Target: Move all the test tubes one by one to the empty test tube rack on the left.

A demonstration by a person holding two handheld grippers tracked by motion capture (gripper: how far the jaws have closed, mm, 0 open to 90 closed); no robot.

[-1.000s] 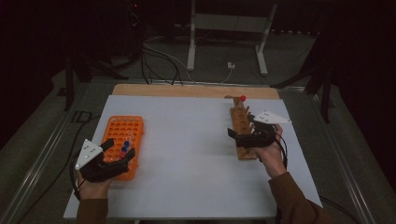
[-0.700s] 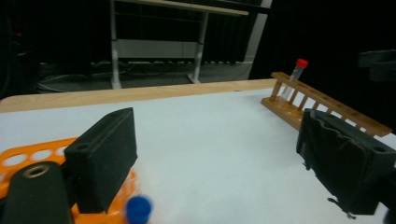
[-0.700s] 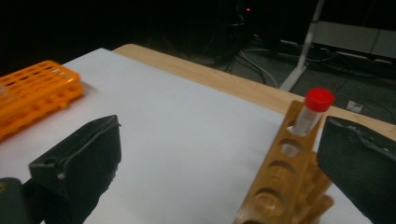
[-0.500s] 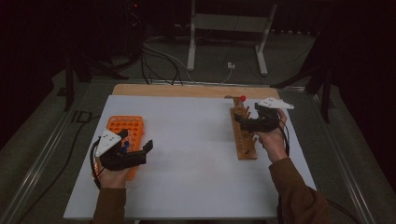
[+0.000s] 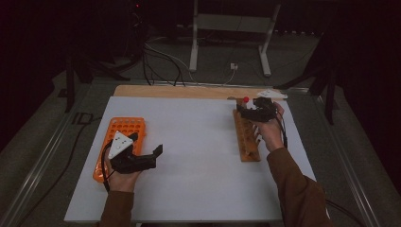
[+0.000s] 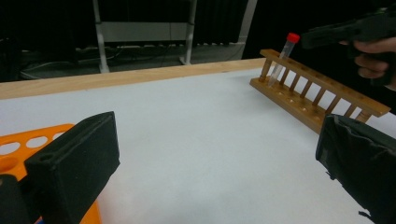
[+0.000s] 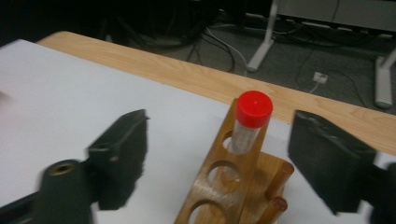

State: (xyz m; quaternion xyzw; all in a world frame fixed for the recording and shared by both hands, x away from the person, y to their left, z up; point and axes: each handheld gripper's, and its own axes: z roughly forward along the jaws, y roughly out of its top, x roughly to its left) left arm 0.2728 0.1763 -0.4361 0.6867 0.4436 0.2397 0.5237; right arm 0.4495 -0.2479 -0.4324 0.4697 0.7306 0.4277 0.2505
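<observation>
Red-capped tube [image 7: 250, 126] stands in the end hole of the wooden rack [image 5: 246, 137]; the right gripper [image 7: 224, 154] straddles it, jaws closing but not touching. Centre them below the cap, then lift straight. Left gripper [image 5: 151, 153], well left of the rack, gapes wide and empty.

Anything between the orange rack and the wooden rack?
Nothing: bare white table top between orange rack and wooden rack, in the high view.

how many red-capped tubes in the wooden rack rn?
1. A clear tube with a red cap stands in the far end hole of the wooden rack, between the right gripper's open jaws, untouched. The other holes seen look empty.
</observation>
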